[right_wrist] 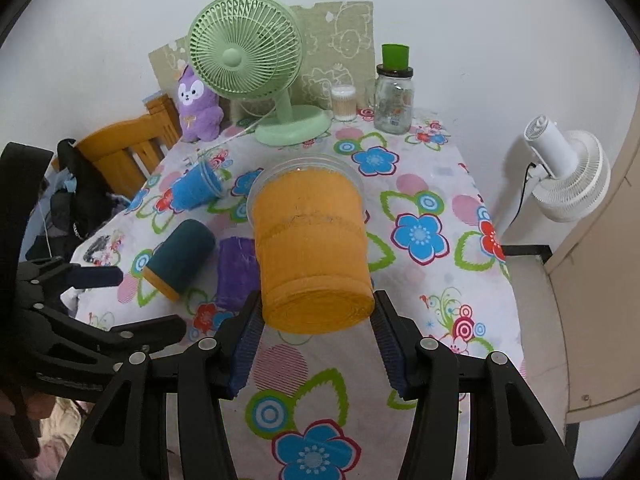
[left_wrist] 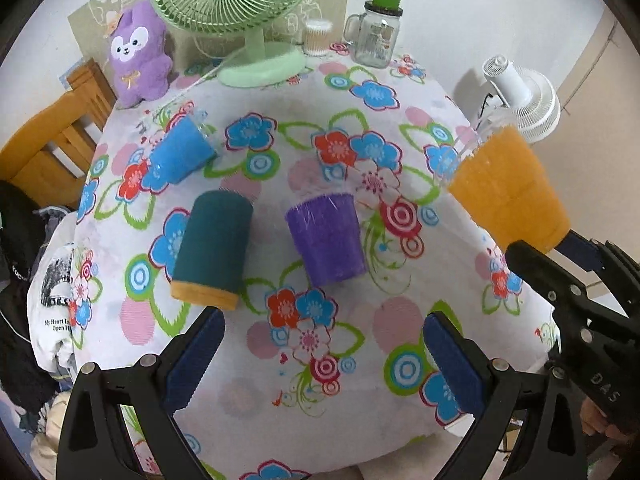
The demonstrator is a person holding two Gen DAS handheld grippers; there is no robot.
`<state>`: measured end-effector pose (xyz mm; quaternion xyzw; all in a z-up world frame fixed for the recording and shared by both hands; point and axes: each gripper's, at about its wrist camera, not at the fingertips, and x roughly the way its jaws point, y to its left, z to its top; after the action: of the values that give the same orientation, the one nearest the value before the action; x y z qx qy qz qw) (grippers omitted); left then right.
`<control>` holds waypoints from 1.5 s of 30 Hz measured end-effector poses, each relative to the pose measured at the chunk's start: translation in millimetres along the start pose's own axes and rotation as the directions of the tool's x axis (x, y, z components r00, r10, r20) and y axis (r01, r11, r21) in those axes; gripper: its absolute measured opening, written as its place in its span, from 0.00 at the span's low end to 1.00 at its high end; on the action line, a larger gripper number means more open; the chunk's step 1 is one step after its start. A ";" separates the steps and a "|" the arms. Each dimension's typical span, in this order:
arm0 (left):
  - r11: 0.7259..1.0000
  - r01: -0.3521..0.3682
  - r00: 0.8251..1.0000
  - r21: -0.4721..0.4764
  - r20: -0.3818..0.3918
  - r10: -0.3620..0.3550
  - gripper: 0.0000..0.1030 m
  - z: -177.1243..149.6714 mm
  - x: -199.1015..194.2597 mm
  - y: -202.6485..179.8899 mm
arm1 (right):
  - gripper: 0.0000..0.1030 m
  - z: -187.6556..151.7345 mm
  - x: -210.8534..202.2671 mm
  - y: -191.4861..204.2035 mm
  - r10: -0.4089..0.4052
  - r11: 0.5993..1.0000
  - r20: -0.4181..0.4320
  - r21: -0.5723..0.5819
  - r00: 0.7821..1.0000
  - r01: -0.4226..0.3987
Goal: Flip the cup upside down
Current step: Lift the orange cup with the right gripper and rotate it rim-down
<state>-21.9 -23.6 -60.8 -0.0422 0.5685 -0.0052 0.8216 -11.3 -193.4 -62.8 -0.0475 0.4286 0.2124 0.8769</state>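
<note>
Four cups show on a flowered tablecloth [left_wrist: 320,420]. The right gripper [right_wrist: 316,320] is clenched on the orange cup [right_wrist: 312,248], held in the air at centre frame of the right wrist view, its base toward the camera and its clear rim pointing away. The left gripper [left_wrist: 324,352] is released, jaws spread wide above bare cloth in the lower middle of its frame. Ahead of it lie the dark green cup [left_wrist: 212,248] and the blue cup [left_wrist: 180,156] on their sides, and the purple cup [left_wrist: 326,240] just right of the green one. Open cloth lies right of centre, up to the table's right edge. Two fans: a green fan [left_wrist: 236,8] at top, a white fan [right_wrist: 568,172] beyond the right edge.
</note>
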 end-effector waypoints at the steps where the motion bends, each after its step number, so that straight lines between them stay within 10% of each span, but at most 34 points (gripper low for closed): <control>1: 1.000 0.005 1.000 -0.010 0.000 -0.005 0.98 1.5 1.9 1.6 | 0.55 2.8 1.6 0.6 -0.003 1.000 -0.013 -0.001 1.000 0.003; 26: 0.999 0.017 0.998 -0.032 -0.065 -0.019 0.98 -0.5 42.3 6.2 | 0.55 -1.1 70.1 0.4 -0.029 0.999 -0.377 -0.026 0.926 0.020; 45: 0.980 -0.033 0.995 0.197 -0.082 0.050 0.97 29.8 79.3 -4.0 | 0.56 29.9 109.8 0.4 -0.080 0.989 -0.516 -0.148 0.853 0.003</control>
<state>34.2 -30.1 -124.1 0.0508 0.6011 -0.0457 0.7962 69.9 -148.6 -128.8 -0.1745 0.6323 0.2025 0.7272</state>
